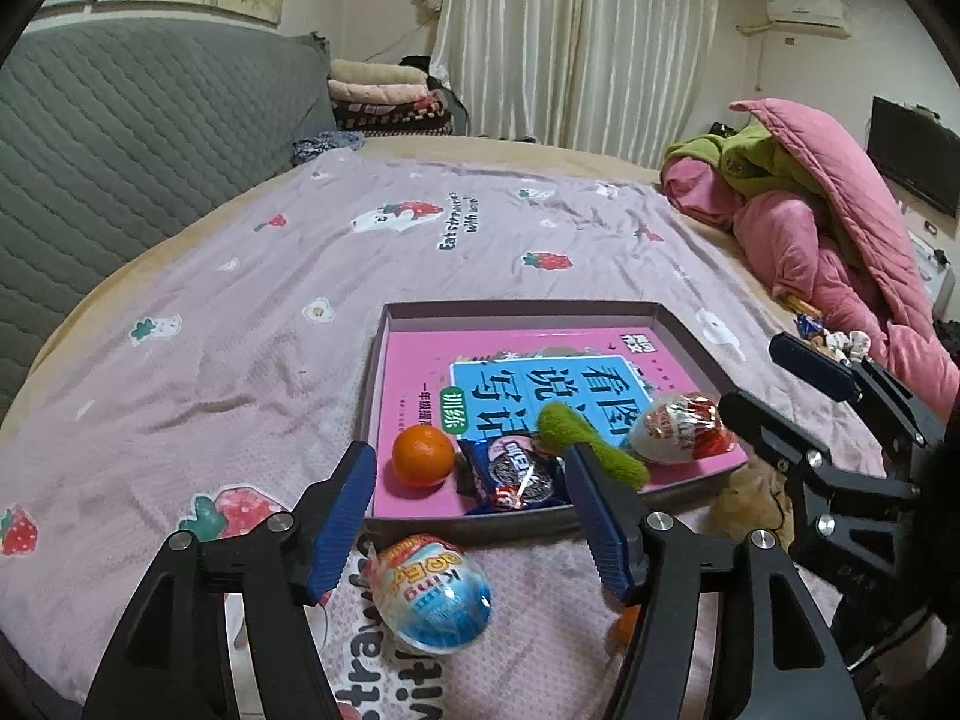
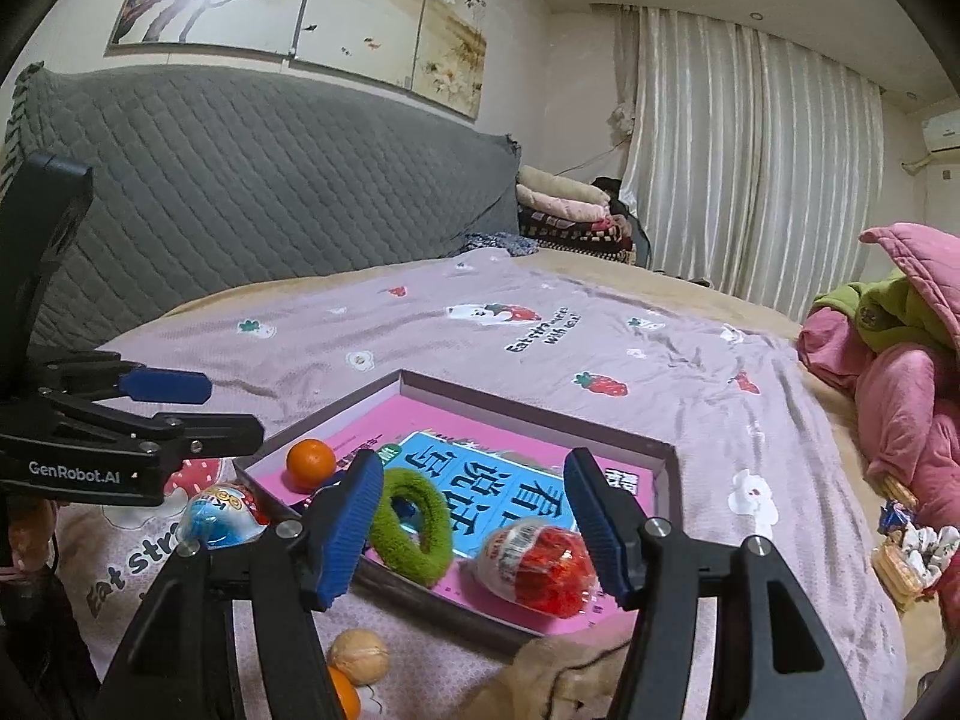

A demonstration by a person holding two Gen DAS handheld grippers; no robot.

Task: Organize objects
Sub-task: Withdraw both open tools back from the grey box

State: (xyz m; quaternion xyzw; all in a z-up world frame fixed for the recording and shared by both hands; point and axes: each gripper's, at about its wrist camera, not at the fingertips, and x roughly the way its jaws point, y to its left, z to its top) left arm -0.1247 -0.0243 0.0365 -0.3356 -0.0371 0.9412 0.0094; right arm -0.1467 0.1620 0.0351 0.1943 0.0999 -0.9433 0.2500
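Nearest the left wrist camera, the left gripper (image 1: 471, 516) stands with its blue ribbed fingers (image 1: 339, 516) spread about halfway and nothing between them; they hang above the near rim of the shallow grey cardboard tray (image 1: 516, 311). Just below them, outside the tray on the pink strawberry-print bedspread (image 1: 240, 324), lies a blue-and-white foil-wrapped chocolate egg (image 1: 429, 591).

From its own camera, the right gripper (image 2: 474, 525) is likewise parted about halfway and grips nothing, poised over the tray's near right part. Beneath it lie a fuzzy green hair ring (image 2: 411, 525) and a red-and-white foil-wrapped chocolate egg (image 2: 537, 564), neither touched.

Inside the tray, a pink workbook with a blue title panel (image 1: 540, 372) covers the floor. On it, along the near edge, sit a small orange tangerine (image 1: 423, 456) at the left and a dark blue biscuit packet (image 1: 510, 477) just right of it. A round tan walnut (image 2: 360, 657) rests on the bedspread near the tray's front.
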